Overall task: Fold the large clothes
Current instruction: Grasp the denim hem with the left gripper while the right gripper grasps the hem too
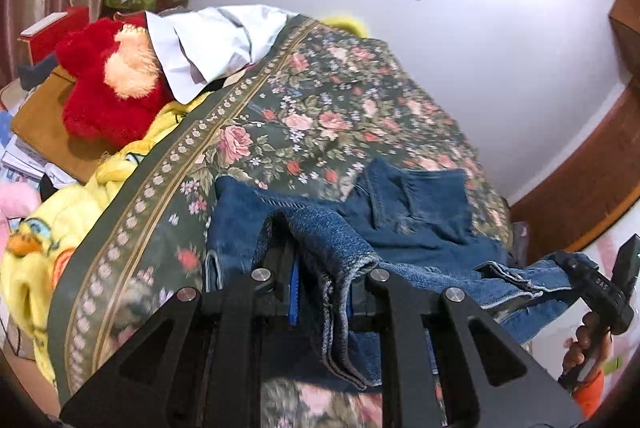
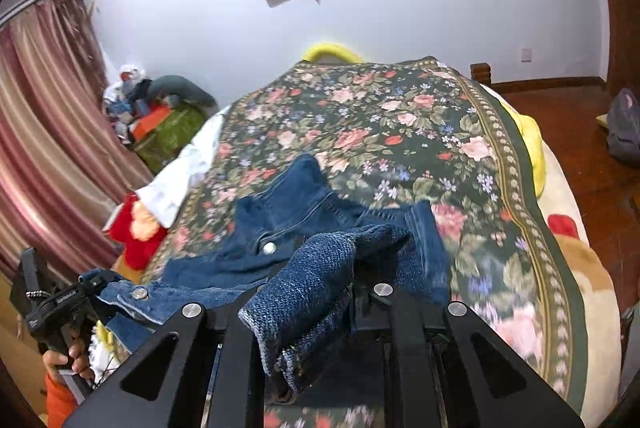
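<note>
Left tongs (image 1: 320,292): closed on a hem of the denim jacket (image 1: 404,220), lifting it so the cloth hangs free.
Denim jacket: mostly spread on the floral bedspread (image 1: 320,99), near the bed's foot, edge raised between both grips.
Right tongs (image 2: 316,292): clamped on another denim edge, likely ready to carry it over for a fold.

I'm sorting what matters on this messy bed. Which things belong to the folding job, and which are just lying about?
Job:
denim jacket
left gripper, holding it
right gripper, holding it
floral bedspread, the folding surface

Lying about:
red plush toy
white shirt
yellow blanket
</note>
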{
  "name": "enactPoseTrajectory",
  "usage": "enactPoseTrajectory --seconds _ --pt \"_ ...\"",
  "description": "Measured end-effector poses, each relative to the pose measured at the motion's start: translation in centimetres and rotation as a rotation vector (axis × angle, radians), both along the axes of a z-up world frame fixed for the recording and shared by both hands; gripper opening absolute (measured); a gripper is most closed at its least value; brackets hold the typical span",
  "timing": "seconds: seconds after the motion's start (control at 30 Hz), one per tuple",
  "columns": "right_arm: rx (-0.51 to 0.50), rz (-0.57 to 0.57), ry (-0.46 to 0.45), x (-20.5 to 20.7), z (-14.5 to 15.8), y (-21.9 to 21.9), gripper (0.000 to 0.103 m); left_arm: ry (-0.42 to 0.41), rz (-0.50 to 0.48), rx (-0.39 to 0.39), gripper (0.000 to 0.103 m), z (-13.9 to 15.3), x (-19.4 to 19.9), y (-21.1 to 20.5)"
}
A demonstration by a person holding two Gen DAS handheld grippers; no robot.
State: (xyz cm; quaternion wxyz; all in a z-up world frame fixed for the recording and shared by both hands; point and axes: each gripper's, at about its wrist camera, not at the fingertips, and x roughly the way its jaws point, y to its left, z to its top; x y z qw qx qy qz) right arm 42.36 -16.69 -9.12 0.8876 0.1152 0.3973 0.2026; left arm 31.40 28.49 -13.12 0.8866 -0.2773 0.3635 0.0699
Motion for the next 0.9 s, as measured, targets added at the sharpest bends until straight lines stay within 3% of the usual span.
enactPoseTrajectory --seconds 0.17,0.53,0.67,0.77,0.9 --pt "-0.022 -0.018 0.047 4.2 -2.8 1.1 0.013 0.057 0.016 -0.025 0.016 -2.5 4.0 1.4" --pt "-0.084 -0.022 0.183 10.8 -10.7 2.7 0.013 0.232 -0.006 0.039 0.02 -9.5 10.1 2.4" --pt "-0.111 0.046 0.173 10.9 -11.3 2.7 0.016 0.295 -0.022 0.041 0.024 -12.2 10.7 2.5" --pt "-0.162 0.12 0.17 10.5 -10.8 2.8 0.018 0.309 -0.053 0.108 0.024 -12.2 10.8 1.7" --pt "-0.149 0.145 0.191 9.7 -9.8 1.7 0.022 0.328 -0.089 0.156 0.026 -12.0 10.8 1.1"
